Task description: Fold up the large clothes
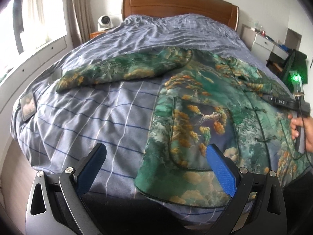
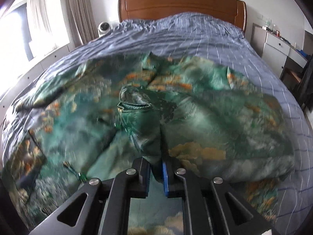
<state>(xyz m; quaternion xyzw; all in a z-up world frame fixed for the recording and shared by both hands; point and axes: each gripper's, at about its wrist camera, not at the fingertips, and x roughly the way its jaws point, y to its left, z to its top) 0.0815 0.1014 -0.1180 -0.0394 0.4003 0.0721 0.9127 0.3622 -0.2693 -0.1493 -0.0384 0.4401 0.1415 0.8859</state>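
A green padded jacket (image 1: 205, 101) with orange and white cloud print lies front up on the blue checked bed (image 1: 97, 117). One sleeve (image 1: 117, 72) stretches out to the left. My left gripper (image 1: 156, 148) hangs open above the bed's near edge, its right blue pad over the jacket's lower left hem, with nothing between the pads. In the right wrist view, my right gripper (image 2: 156, 162) is shut on a fold of the jacket (image 2: 205, 117), and a sleeve cuff (image 2: 135, 101) lies bunched over the chest ahead of it. A hand (image 1: 302, 129) holds that gripper at the right edge.
A phone (image 1: 28, 105) lies on the bed near its left edge. The wooden headboard (image 1: 176, 5) stands at the far end, with a white fan (image 1: 104, 22) on a nightstand to its left. White drawers (image 1: 264, 43) stand at the right, and a window bench (image 1: 39, 58) runs along the left.
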